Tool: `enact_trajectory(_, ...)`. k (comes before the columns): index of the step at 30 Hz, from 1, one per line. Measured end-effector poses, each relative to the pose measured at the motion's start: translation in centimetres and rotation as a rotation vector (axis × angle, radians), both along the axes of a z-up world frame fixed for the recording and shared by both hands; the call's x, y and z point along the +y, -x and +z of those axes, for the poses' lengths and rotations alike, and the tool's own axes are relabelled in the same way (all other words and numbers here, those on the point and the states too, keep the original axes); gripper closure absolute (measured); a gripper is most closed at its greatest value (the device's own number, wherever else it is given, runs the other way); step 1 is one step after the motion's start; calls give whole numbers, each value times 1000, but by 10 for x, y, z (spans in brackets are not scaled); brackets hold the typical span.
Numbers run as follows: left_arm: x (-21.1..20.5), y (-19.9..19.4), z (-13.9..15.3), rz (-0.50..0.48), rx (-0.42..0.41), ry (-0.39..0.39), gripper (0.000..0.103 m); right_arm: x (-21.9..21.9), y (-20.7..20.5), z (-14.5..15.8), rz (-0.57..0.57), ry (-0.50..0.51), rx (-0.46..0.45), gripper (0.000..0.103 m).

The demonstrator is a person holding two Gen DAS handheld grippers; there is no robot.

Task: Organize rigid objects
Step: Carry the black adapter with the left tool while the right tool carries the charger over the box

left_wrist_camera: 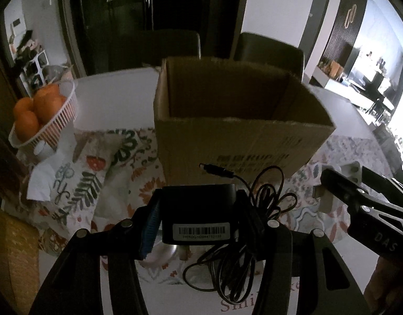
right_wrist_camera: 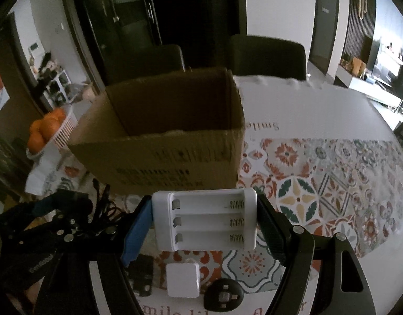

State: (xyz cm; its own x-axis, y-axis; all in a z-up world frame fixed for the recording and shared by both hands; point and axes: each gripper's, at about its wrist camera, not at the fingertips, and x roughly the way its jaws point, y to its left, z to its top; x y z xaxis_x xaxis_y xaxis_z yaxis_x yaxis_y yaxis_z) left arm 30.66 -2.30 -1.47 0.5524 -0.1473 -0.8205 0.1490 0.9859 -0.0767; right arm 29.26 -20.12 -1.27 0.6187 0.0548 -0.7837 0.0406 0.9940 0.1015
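Left gripper clamps a black power adapter, its cord dangling, while the right gripper pinches a white battery charger — both held clear of the patterned tablecloth, probably bound for the open cardboard box ahead. A basket of oranges sits left; dark chairs stand beyond the table.

"DAS" on right gripper
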Motion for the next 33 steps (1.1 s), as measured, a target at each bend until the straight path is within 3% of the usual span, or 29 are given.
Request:
enact_trajectory(18, -6, 2, 68, -24, -141, 8, 49, 1, 5, 66, 16, -30, -170, 26)
enact_trajectory(33, -11, -38, 100, -12, -209, -15, 49, -4, -36, 91, 34, -63, -194, 26)
